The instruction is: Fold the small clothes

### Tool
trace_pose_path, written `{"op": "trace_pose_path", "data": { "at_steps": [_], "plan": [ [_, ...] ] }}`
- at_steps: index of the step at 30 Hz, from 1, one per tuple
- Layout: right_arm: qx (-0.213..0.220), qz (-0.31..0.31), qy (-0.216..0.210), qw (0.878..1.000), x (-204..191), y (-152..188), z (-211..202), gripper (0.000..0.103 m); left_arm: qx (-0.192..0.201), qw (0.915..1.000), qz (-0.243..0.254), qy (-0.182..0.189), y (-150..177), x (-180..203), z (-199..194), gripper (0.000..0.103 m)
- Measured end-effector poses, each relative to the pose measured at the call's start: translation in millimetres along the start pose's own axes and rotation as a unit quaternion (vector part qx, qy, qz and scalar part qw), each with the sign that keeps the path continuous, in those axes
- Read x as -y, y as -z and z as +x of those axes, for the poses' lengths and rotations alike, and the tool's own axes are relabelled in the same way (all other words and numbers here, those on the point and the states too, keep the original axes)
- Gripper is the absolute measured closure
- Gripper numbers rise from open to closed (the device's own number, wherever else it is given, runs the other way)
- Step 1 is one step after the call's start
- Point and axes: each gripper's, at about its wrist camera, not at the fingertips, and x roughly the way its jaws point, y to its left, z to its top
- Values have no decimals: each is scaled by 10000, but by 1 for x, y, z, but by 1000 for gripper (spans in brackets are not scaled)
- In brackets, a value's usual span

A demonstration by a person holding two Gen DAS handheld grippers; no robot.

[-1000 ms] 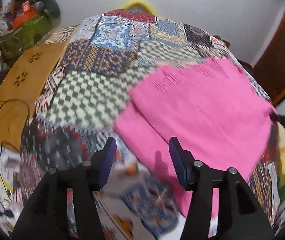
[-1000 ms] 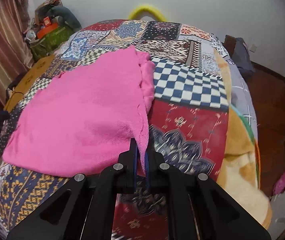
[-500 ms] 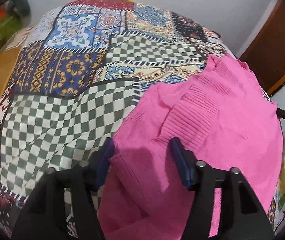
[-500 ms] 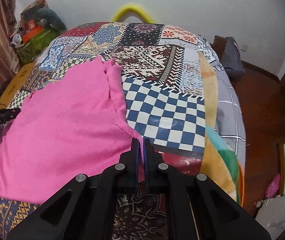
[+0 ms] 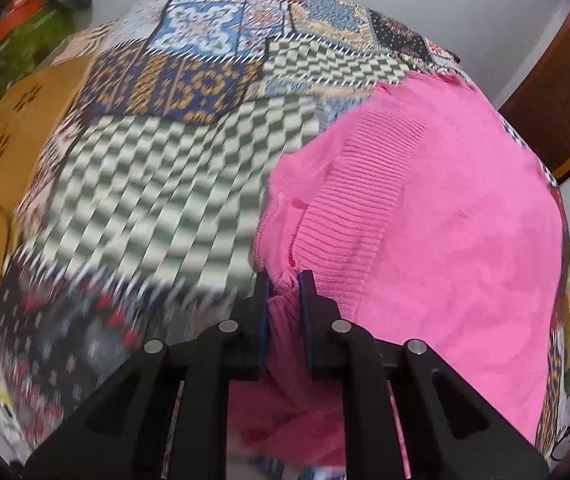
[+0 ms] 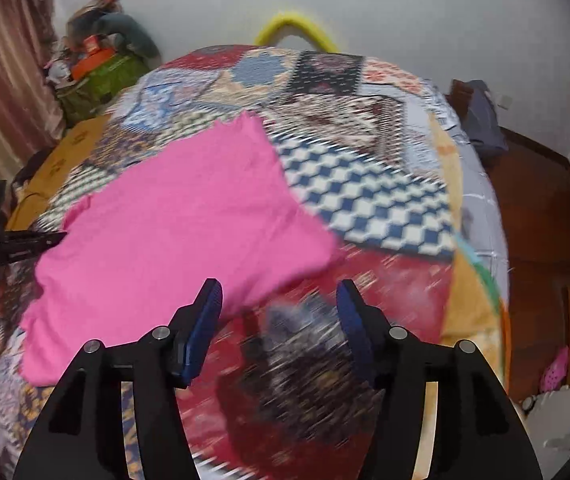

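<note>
A pink knit garment (image 5: pixel 445 220) lies spread on a patchwork quilt (image 5: pixel 173 184). My left gripper (image 5: pixel 285 284) points steeply down at the garment's near left edge. Its jaws are closing, and the pads pinch a bunched fold of ribbed pink fabric. In the right wrist view the same garment (image 6: pixel 189 216) lies flat to the left. My right gripper (image 6: pixel 279 286) hovers over its near right corner and the red quilt patch. Its jaws are opening and nothing is between its blue pads (image 6: pixel 205 320). The left gripper's black body (image 6: pixel 17 242) shows at that view's left edge.
A tan board (image 5: pixel 9 152) runs along the bed's left side, with a heap of bags (image 6: pixel 97 68) beyond it. A yellow hoop (image 6: pixel 293 26) stands at the bed's far end. Dark clothing (image 6: pixel 481 120) lies on the wooden floor (image 6: pixel 533 208) to the right.
My left gripper came down onto the garment's ribbed edge and closed on it. My right gripper let go of the pink corner, opened wide and lifted a little.
</note>
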Motion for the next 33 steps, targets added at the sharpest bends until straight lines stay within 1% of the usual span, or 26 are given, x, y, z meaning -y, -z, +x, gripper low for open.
{"op": "trace_pose_path", "data": {
  "at_steps": [2,4,5,7,8,10,12,14,16,21,22,23,24,25,26,28,31,33],
  "plan": [
    [-61,-84,-140,9998,-16,9,-4,48,-82,10000,-20,-8,18,0,-12,90],
    [-105,-220,-229,9994,-34,19,-6,48,-172,9998,-71,103,32,1,-21,90],
    [-120,-267,-274,9992,-40,23,-8,48,-267,9994,-80,217,43,4,-26,90],
    [-156,-345,-378,9986,-54,31,-10,48,-370,9989,13,278,60,15,-30,90],
    [-167,-358,-433,9983,-60,35,-10,48,-391,9988,136,251,71,24,-34,90],
    [-215,-312,-593,9975,-69,45,-11,48,-294,9989,336,135,86,38,-43,90],
    [-291,-271,-749,9964,-79,54,-8,48,-181,9990,360,197,96,47,-56,90],
    [-374,-248,-867,9952,-90,62,-2,48,-99,9992,335,212,100,50,-63,90],
    [-521,-240,-1052,9928,-101,70,7,48,0,9992,380,95,102,52,-67,90],
    [-726,-221,-1202,9898,-119,80,29,48,206,9994,269,-76,101,44,-72,90],
    [-688,-176,-1214,9901,-120,81,32,56,271,9991,285,-138,101,43,-73,90],
    [-615,-183,-1216,9905,-120,82,32,67,337,9988,303,-199,102,42,-74,90],
    [-598,-220,-1228,9904,-122,81,33,74,381,9985,313,-247,102,40,-76,90],
    [-604,-250,-1236,9902,-123,81,33,91,400,9983,322,-269,101,39,-76,90],
    [-625,-261,-1265,9896,-123,80,33,97,424,9981,332,-295,101,38,-77,90],
    [-649,-389,-1255,9892,-127,81,33,98,442,9981,295,-315,100,35,-78,90],
    [-641,-676,-1058,9900,-132,84,30,100,401,9988,165,-211,101,32,-79,90],
    [-666,-703,-975,9905,-125,87,27,100,357,9992,147,-103,104,36,-79,90]
  ]
}}
